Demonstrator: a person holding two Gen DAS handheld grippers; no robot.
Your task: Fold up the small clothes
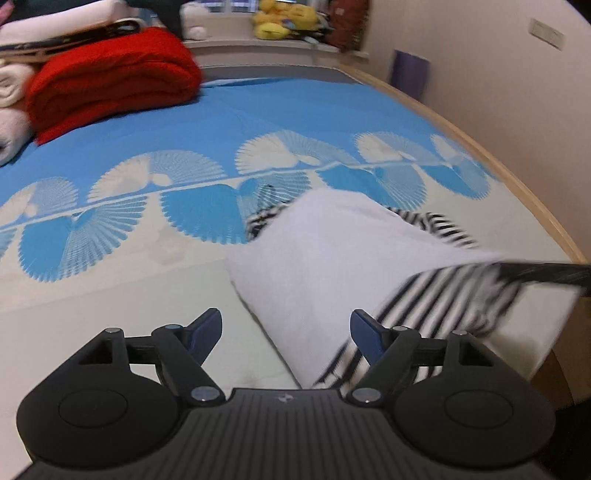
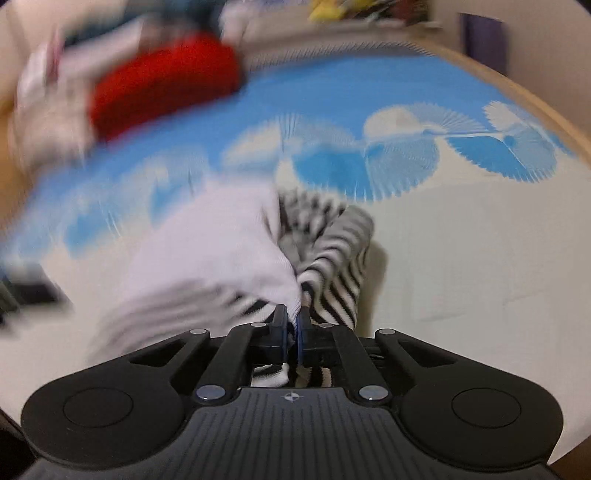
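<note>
Tongs on the left hand (image 1: 286, 332) stand spread wide, their blue-tipped fingers (image 1: 208, 328) apart with nothing pinched between them; the near end of the garment lies under the gap, and whether a tip touches it I cannot tell. Right tongs (image 2: 291, 332) are pressed together on a fold of that same garment, the white cloth drawn into a point right at the blue pads and a bit of striped cloth showing just behind them.

Task's thing is a small garment (image 1: 332, 251), white on its upper face with black-and-white stripes on the other. It lies on the bed just ahead of both tongs, on the pale part of the bed sheet (image 1: 110, 280). In the left wrist view the white panel runs away from the tongs, a striped part spreads at its right, and more stripes peek out at its far corners. At the right edge of that view a dark blurred bar reaches into the striped part. In the right wrist view, which is much blurred, the striped part (image 2: 332, 251) bunches up beside the white panel.

Beyond the garment the sheet turns blue with white fan patterns. Further back on the left a folded red blanket (image 1: 110, 81) rests beside pale rolled towels (image 1: 13, 92). Farthest off, yellow plush toys (image 1: 280, 18) sit on a ledge, and a wooden bed edge (image 1: 480, 147) curves along the wall.
</note>
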